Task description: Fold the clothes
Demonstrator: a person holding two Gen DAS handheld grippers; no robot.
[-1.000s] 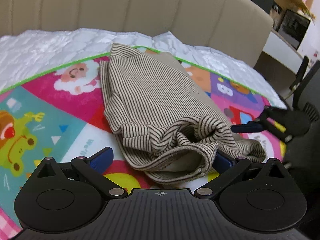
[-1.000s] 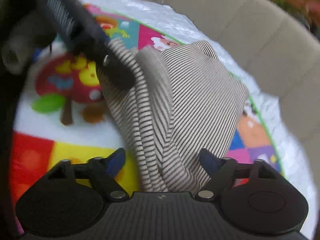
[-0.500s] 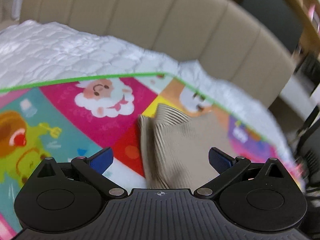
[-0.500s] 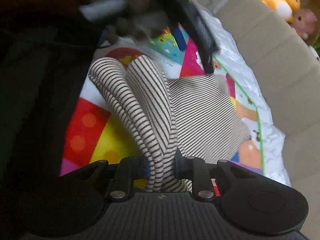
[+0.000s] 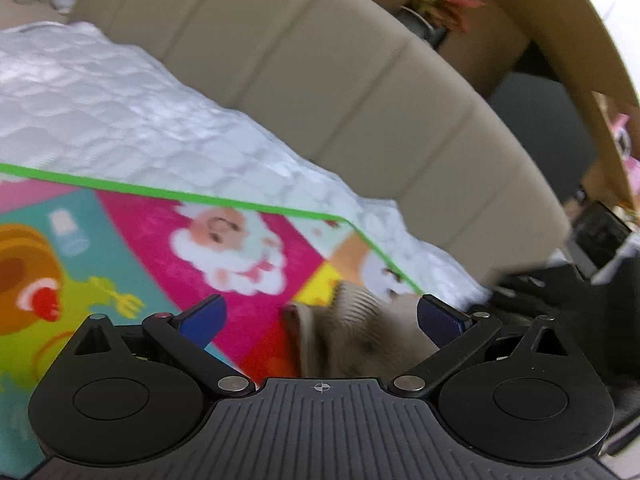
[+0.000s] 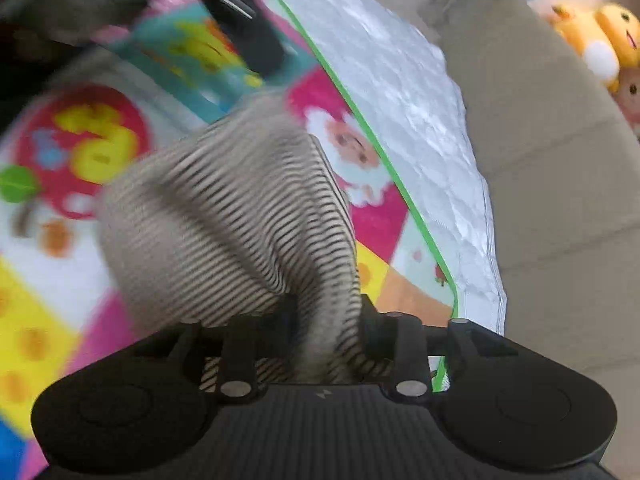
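Bedtop mat (image 6: 48, 280) carries the striped top (image 6: 224, 216), its bunched end clamped in the right fingers (image 6: 370, 320), stretching away toward the headboard (image 6: 560, 200), while the left fingers (image 5: 204, 314) hang apart just above its far edge.

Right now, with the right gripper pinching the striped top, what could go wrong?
The right gripper pinches only a bunched edge of the striped top, so the cloth may slip out or the fold come undone as it lifts. The left gripper is open and holds nothing, so the hanging side could sag and crease. The play mat might drag along with the cloth.
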